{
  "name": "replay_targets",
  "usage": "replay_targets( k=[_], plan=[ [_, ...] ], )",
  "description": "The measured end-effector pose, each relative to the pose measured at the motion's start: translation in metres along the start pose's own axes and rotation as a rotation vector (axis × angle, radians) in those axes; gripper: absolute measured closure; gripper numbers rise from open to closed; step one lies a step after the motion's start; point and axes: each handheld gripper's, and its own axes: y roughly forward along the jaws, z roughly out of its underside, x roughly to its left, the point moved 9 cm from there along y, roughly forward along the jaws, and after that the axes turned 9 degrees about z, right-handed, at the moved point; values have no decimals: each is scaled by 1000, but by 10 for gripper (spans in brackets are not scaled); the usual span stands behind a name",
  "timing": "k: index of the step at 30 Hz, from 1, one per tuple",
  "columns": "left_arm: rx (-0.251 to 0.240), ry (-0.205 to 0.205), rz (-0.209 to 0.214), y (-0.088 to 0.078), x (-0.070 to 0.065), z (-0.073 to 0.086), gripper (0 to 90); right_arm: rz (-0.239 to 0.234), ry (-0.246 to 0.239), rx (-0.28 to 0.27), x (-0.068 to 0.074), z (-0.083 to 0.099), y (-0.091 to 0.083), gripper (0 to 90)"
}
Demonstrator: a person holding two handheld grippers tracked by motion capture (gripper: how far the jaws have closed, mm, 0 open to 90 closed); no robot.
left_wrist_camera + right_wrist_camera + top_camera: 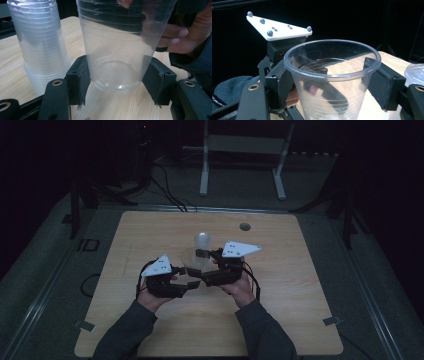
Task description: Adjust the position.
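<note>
2 tools level over the table: left tool (117, 85) clamping clear cup (117, 50) base, right tool (332, 82) around its rim

Over the wooden table (150, 330), both hand-held grippers, left (184, 270) and right (207, 254), flank a clear cup (192, 260) beside a stack of cups (202, 242).

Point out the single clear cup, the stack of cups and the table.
single clear cup (117, 50): left gripper view, on its side wall.
stack of cups (41, 42): left gripper view, on the ribbed side.
table (280, 285): high view, on bare wood.
</note>
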Motion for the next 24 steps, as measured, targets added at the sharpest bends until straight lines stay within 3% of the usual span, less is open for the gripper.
replay_targets(
  k=[16, 24],
  plan=[
    [33, 15, -4, 2, 0, 3, 405, 10, -28, 6, 0, 1, -2, 284],
    [39, 10, -23, 1, 1, 3, 345, 22, -24, -1, -3, 0, -3, 287]
  ],
)
